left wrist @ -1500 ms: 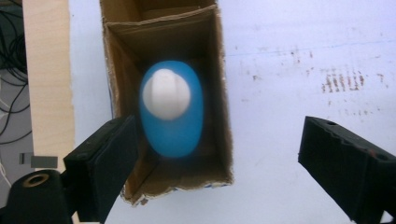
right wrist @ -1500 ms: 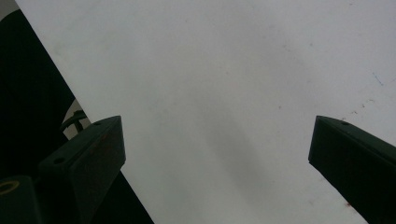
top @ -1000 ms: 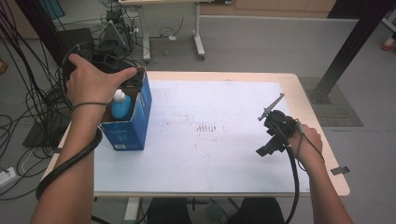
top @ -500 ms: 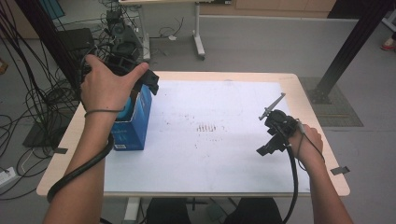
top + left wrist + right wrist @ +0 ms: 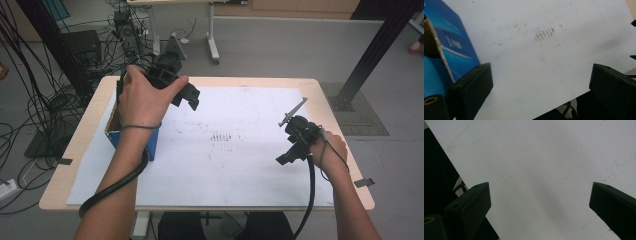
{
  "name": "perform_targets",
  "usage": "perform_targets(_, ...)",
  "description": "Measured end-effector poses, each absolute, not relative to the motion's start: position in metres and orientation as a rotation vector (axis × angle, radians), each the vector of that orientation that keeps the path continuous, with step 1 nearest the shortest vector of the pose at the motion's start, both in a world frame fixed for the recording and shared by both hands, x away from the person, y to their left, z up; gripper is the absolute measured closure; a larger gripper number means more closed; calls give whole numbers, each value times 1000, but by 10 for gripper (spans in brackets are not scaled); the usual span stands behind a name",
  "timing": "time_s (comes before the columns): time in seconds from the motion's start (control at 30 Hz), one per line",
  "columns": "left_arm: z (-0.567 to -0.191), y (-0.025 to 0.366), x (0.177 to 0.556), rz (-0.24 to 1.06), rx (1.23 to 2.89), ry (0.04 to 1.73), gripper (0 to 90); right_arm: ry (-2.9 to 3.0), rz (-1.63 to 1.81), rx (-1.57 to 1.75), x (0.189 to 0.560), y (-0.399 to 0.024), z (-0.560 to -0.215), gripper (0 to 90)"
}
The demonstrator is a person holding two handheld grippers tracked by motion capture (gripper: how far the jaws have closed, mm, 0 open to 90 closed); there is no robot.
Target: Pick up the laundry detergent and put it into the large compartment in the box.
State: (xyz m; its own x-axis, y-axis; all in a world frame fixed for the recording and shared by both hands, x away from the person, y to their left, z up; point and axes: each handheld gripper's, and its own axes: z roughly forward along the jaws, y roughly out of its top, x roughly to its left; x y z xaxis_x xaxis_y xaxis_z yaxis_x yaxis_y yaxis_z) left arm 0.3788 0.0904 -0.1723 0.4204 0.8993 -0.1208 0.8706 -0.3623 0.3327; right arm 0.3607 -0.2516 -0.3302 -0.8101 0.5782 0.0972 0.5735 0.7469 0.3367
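My left gripper [image 5: 541, 95] jaws spread, empty, blue box [image 5: 454, 47] just left of them, high view adds my right gripper [image 5: 292, 150], jaws spread, far right.

A white sheet [image 5: 240, 150] covers most of the wooden bench [image 5: 345, 150], with a cluster of small dark marks [image 5: 222, 137] near its middle. Two strips of grey tape [image 5: 364, 182] sit at the bench's side edges. Beyond it, on the grey floor [image 5: 280, 45], lie tangled black cables [image 5: 30, 115] and a second table's legs [image 5: 214, 35].
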Motion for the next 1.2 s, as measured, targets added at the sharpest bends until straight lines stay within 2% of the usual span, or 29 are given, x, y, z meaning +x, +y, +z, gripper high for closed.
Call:
perform_targets(0.53,-205,54,374,11,2372,1434,54,2901,575,975,359,-254,-324,36)
perform_targets(0.9,-244,36,374,2,2433,1439,56,2900,576,986,358,-256,-325,36)
perform_targets(1.2,-272,24,375,-67,2439,1411,56,2893,581,995,358,-261,-327,36)
